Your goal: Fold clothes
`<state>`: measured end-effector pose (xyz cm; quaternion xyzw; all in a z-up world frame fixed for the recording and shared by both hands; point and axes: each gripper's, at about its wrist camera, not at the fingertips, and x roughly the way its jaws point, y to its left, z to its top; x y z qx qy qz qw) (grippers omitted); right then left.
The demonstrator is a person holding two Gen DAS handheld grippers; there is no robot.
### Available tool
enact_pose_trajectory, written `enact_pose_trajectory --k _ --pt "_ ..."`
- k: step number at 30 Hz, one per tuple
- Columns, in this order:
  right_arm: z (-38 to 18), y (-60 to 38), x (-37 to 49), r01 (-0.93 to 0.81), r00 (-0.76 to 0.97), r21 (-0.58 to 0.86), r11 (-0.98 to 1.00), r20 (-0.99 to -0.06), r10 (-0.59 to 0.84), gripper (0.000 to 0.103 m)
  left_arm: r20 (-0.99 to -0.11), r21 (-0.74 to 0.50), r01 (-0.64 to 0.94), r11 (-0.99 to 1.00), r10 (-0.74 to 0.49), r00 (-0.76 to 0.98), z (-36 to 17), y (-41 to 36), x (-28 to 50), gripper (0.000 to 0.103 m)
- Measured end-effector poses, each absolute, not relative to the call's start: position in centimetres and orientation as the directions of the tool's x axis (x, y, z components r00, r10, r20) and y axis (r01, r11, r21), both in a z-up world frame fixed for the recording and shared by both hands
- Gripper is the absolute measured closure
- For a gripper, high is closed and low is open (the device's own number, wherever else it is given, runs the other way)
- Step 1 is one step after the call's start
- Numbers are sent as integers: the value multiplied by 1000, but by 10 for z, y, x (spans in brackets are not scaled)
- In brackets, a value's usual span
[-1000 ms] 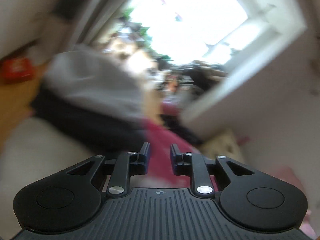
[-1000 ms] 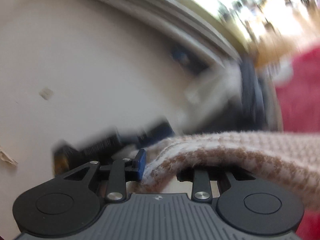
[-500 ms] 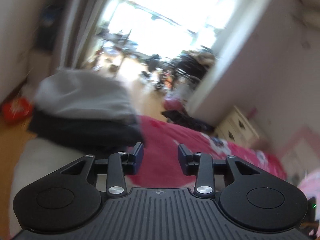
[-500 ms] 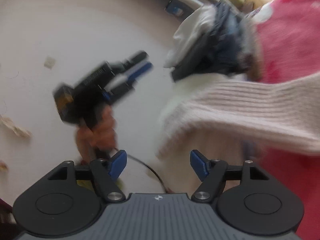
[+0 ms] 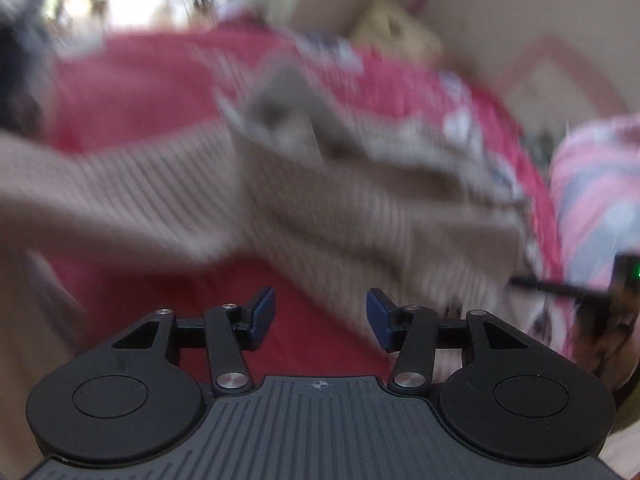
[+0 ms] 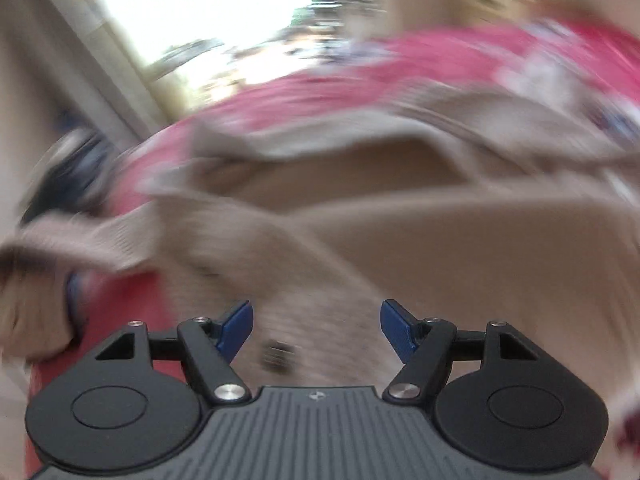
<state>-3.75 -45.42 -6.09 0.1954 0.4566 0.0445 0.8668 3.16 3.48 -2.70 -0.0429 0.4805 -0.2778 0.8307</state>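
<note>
A beige knitted sweater [image 5: 360, 200] lies spread on a red bedspread [image 5: 140, 80]; both views are motion-blurred. My left gripper [image 5: 320, 316] is open and empty, just in front of the sweater's near edge. In the right wrist view the sweater [image 6: 380, 216] fills the middle, one sleeve trailing left. My right gripper [image 6: 316, 326] is open and empty, low over the knit fabric.
A pink and grey pillow [image 5: 596, 200] lies at the right of the bed. A dark pile of clothes [image 6: 64, 172] sits at the bed's left end. A bright window [image 6: 208, 4] and a pale wall lie beyond. The other gripper [image 5: 612, 292] shows at the right edge.
My right gripper let go of the sweater and opened wide. My left gripper opened wider. Both swung down from the room and the clothes pile to the sweater on the bed.
</note>
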Motion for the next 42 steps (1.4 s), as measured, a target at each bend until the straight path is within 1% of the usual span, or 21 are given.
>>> enact_pose_trajectory --k 2,4,6,8,10,13,16,17,21,24,25,26,27,28,29,30,32,35,37,40,42 --pt "-82 -483 -46 223 558 447 866 -787 262 29 -801 -333 467 819 -507 318 -46 6 28 53" --pt "-102 -497 -49 290 531 489 823 -797 287 29 -819 -321 530 785 -511 262 -62 -23 22 53" --pt "-112 -503 -53 315 528 506 803 -796 295 29 -801 -258 664 702 -540 259 -63 -50 0 53" --pt "-107 -498 -59 274 546 481 833 -791 277 29 -789 -171 789 590 -562 249 -66 -75 -23 53" --pt "-95 -483 -65 143 573 387 911 -783 242 29 -789 -86 875 476 -569 232 -71 -97 -43 52" --pt "-84 -444 -71 -103 588 163 981 -786 192 30 -792 10 940 342 -571 217 -81 -125 -66 52" --pt "-85 -426 -59 -162 593 49 986 -794 137 30 -779 37 962 272 -595 198 -88 -140 -78 52" --pt "-88 -429 -52 -142 587 68 987 -797 140 30 -770 36 966 256 -609 190 -88 -143 -80 52" --pt "-121 -481 -14 119 509 404 907 -809 294 29 -743 55 980 189 -648 167 -94 -157 -90 49" --pt "-143 -499 3 216 466 527 822 -795 387 36 -747 110 983 150 -640 181 -106 -170 -98 49" --pt "-144 -500 6 213 472 548 809 -783 406 53 -745 125 982 138 -641 185 -110 -172 -100 51" --pt "-143 -499 8 198 479 570 797 -766 428 64 -744 129 983 129 -643 182 -113 -174 -101 65" --pt "-141 -497 10 188 485 588 787 -752 446 79 -745 127 985 117 -644 173 -116 -175 -103 84" --pt "-139 -495 11 182 489 601 778 -742 459 86 -748 121 987 103 -644 159 -118 -175 -104 88" --pt "-135 -492 11 175 496 611 772 -732 467 90 -745 123 988 98 -649 157 -118 -173 -105 92" --pt "-129 -490 10 166 507 616 770 -723 469 91 -739 119 988 95 -656 152 -116 -170 -106 96" --pt "-116 -487 6 152 531 636 757 -698 480 92 -729 102 991 92 -671 137 -111 -162 -105 98" --pt "-91 -490 -7 145 579 702 697 -631 515 93 -712 -26 994 104 -700 54 -94 -140 -91 100" --pt "-73 -492 -17 138 603 729 670 -599 527 93 -693 -84 992 96 -721 11 -81 -121 -86 102" --pt "-49 -495 -34 131 622 751 647 -570 536 93 -693 -77 996 42 -721 -23 -66 -97 -91 102" --pt "-43 -500 -46 139 630 729 670 -587 508 93 -715 -53 999 7 -698 -33 -67 -89 -101 102"
